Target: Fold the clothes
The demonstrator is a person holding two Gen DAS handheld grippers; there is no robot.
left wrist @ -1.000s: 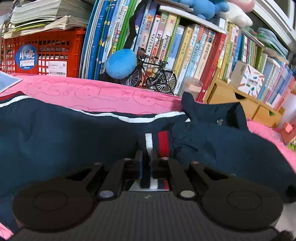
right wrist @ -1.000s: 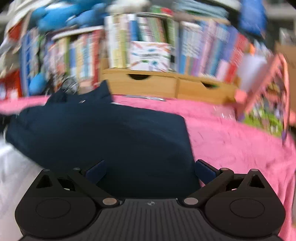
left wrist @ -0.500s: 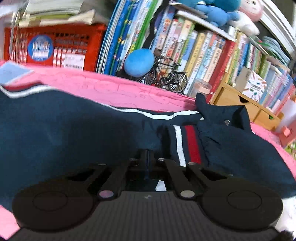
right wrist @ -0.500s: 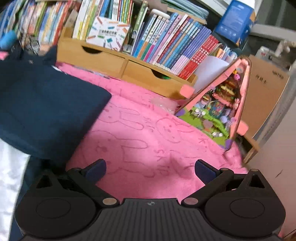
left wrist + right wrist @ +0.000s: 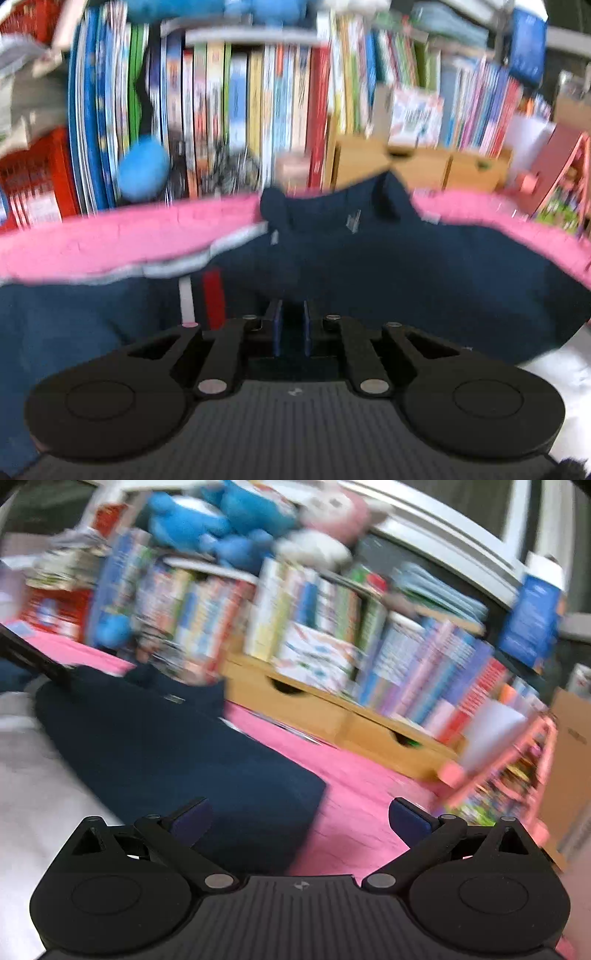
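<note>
A navy jacket (image 5: 406,266) lies spread on a pink blanket (image 5: 110,240), collar toward the bookshelf. Its sleeve cuff with white and red stripes (image 5: 212,295) rests on the cloth just left of my left gripper (image 5: 291,317). That gripper's jaws are opening to a narrow gap. Only dark fabric below shows through it, and the pads press on nothing. In the right wrist view, the jacket (image 5: 166,746) fills the lower left. My right gripper (image 5: 299,812) hangs wide open over the jacket's right edge and the blanket (image 5: 362,782), with nothing between its fingers. Both views are blurred by motion.
Packed bookshelves (image 5: 258,110) rise behind the blanket, with a red crate (image 5: 33,177) and a blue ball (image 5: 142,170) at the left. Wooden drawers (image 5: 332,716) and a pink dollhouse (image 5: 509,775) stand at the right. White cloth (image 5: 37,775) lies at the near left edge.
The left gripper was shut on the striped cuff. It has let go, and the cuff now lies to its left. The right gripper, still open, swung back from the blanket toward the jacket's edge.
</note>
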